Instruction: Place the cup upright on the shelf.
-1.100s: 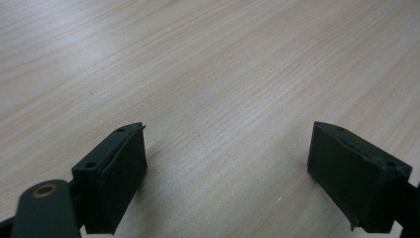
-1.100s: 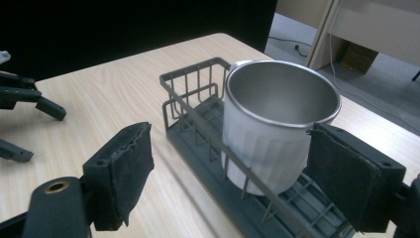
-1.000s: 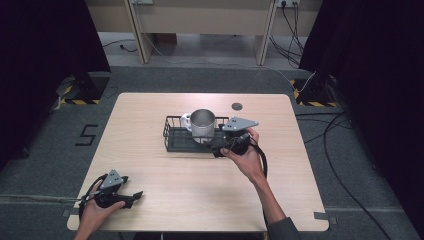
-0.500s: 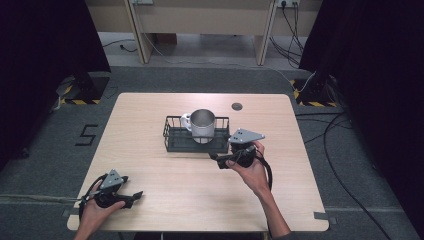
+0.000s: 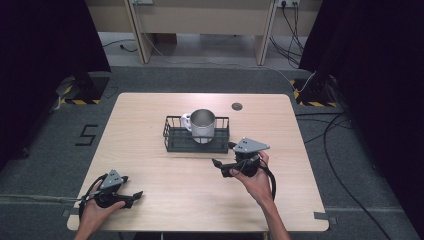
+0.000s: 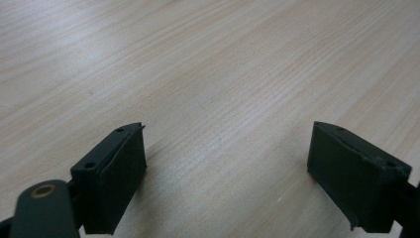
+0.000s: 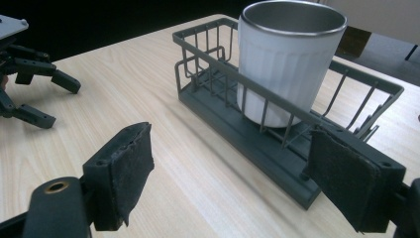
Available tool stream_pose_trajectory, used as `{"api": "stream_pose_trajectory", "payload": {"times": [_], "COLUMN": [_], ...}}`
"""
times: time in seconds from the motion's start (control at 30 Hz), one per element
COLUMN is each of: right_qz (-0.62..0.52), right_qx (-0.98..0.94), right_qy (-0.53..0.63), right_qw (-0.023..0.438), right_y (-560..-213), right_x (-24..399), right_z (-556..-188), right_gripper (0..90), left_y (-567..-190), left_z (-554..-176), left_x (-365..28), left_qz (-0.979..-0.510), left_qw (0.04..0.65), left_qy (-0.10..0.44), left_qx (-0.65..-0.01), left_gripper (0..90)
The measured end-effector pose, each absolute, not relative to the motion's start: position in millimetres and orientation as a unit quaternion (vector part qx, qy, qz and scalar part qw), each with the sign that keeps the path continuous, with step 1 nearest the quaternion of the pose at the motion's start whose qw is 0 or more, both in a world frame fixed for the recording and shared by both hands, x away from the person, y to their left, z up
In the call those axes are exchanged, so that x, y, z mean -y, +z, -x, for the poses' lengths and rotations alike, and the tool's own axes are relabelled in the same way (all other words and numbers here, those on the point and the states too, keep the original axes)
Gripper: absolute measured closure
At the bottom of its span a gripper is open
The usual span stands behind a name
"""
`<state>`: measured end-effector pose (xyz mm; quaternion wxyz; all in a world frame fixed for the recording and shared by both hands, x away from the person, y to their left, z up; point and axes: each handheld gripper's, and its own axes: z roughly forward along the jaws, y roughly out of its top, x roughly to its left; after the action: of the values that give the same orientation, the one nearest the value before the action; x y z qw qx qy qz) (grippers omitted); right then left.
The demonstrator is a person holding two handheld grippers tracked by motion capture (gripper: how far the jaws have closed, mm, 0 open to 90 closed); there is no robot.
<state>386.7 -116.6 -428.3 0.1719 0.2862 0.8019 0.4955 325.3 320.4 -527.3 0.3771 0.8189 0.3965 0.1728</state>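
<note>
At the centre of the light wooden table (image 5: 150, 125) stands a dark wire basket (image 5: 196, 140), long and shallow, with a solid base and barred walls. Inside it, toward its right half in the high view, a white mug (image 5: 202, 125) stands upright, its inner wall metallic and its handle turned to the left; nothing can be seen inside the mug. In the right gripper view the mug's ribbed wall sits close against the near bars of the basket. Legible marks are few: a large figure "5" (image 5: 87, 135) on the grey floor left of the table, and a small dark round disc (image 5: 237, 106) on the tabletop behind the basket, unmarked as far as can be told. The right gripper (image 5: 223, 167) is held in the person's right hand (image 5: 254, 179) just in front of the basket's right end, apart from it, jaws spread wide with nothing between them. The left gripper (image 5: 135, 198) rests at the near left corner of the table, in the left hand (image 5: 95, 212), jaws likewise wide apart over bare wood. Compared with one second ago, the right gripper has drawn back from the basket's right end toward the person; basket, mug and left gripper are unchanged in position.
</note>
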Motion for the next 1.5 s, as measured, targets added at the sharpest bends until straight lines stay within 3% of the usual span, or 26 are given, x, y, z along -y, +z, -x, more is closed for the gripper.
{"api": "stream_pose_trajectory", "payload": {"times": [0.63, 1.5], "right_qz": [-0.300, -0.321], "right_qx": [-0.809, -0.815], "right_qy": [0.477, 0.454], "right_qw": [0.169, 0.165], "right_y": [-462, -484], "right_x": [118, 133], "right_z": [-366, -345], "right_gripper": [18.0, 15.4], "left_y": [-527, -527], "left_z": [-325, -325], "left_x": [-320, -321], "left_qz": [-0.819, -0.819], "left_qw": [0.377, 0.377], "left_qy": [0.173, 0.172], "left_qx": [-0.397, -0.397], "left_gripper": [14.4, 14.4]}}
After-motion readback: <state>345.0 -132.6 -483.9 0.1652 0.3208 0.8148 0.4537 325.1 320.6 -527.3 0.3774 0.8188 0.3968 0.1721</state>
